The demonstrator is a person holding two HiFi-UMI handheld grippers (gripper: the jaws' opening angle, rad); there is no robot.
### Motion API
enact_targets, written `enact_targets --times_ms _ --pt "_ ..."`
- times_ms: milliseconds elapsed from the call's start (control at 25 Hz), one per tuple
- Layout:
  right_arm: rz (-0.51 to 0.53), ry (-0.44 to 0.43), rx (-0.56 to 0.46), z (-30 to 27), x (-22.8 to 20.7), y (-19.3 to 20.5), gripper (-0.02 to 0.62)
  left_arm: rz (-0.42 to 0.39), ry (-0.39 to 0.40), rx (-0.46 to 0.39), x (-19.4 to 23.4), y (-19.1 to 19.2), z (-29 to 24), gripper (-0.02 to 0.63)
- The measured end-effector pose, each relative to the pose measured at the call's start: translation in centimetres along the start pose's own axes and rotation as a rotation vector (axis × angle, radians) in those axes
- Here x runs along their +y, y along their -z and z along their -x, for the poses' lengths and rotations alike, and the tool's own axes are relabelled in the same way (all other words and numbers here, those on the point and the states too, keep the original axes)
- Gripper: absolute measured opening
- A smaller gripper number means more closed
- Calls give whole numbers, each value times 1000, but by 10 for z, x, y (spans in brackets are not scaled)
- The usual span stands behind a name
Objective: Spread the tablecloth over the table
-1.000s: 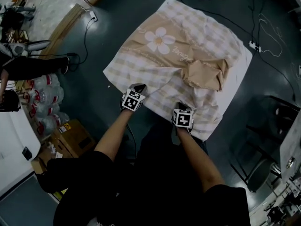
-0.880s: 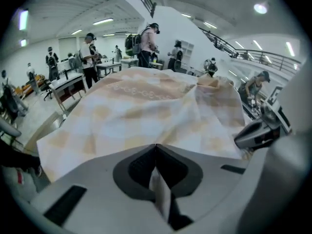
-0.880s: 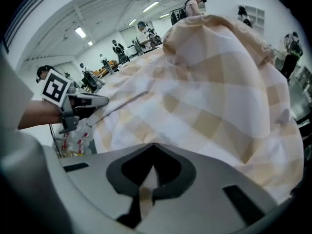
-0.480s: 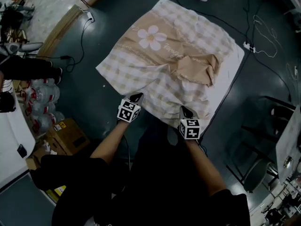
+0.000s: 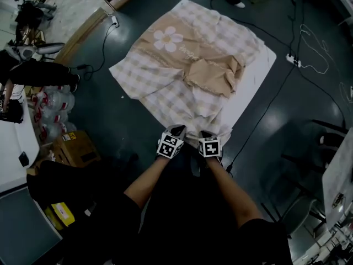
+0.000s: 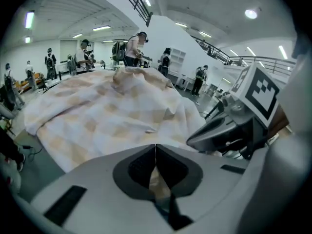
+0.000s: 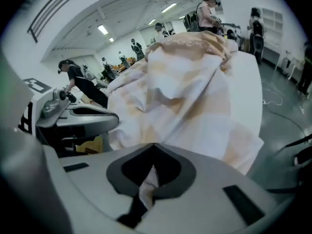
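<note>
The dark floor (image 5: 309,54) is seen all around the table (image 5: 251,79), whose white top is left bare along its right edge in the head view. The rest of the table is covered by the tablecloth (image 5: 165,79), a beige and white checked sheet that is spread unevenly and lies rumpled. A plain beige fold is bunched up near its middle, and a white flower print (image 5: 167,38) is shown toward the far side. The near part of the tablecloth is drawn together into a narrow gather at the table's near corner. A cardboard box (image 5: 77,150) is set on the floor at the left. The left claw (image 5: 177,129) is closed tight on the tablecloth, and a strip of checked fabric is seen pinched between its jaws in the left gripper view. The right claw (image 5: 207,133) is likewise clamped on the tablecloth, with a white fold squeezed between its jaws in the right gripper view. Both claws are held just beside each other and angled downward. Thin cables (image 5: 276,101) are trailed across the floor at the right
</note>
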State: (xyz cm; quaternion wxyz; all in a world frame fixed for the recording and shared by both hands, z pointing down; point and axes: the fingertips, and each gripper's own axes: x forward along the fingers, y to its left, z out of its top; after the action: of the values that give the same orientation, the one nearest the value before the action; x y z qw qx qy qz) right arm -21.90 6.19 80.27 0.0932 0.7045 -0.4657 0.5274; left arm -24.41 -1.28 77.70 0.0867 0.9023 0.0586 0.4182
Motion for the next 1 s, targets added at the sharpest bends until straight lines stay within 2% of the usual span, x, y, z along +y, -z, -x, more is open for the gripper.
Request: enact_targets --times_ms 80,160,280,400,520,720,840,1000 --pt "20 -83 -21 7 6 -2 17 18 -36 -5 -13 0 10 17" --pt "24 -123 -103 31 0 -13 18 27 -44 -21 -32 -2 20 17" --pt "-14 -111 -240 73 -22 -37 18 17 -30 -53 -55 -11 29 18" --pt "-10 -49 -304 96 -65 -61 18 20 12 -84 -76 -28 16 18" --pt "-13 25 -314 103 -115 -83 19 51 78 -97 -95 -46 -5 18" --pt "-64 83 -307 103 -188 -124 21 11 153 -87 -115 -71 -39 20" --pt "-87 72 -299 96 -222 -157 29 10 152 -82 -127 -92 -52 20" --pt "-103 -17 -261 70 -243 -197 88 55 87 -84 -137 -115 -75 21"
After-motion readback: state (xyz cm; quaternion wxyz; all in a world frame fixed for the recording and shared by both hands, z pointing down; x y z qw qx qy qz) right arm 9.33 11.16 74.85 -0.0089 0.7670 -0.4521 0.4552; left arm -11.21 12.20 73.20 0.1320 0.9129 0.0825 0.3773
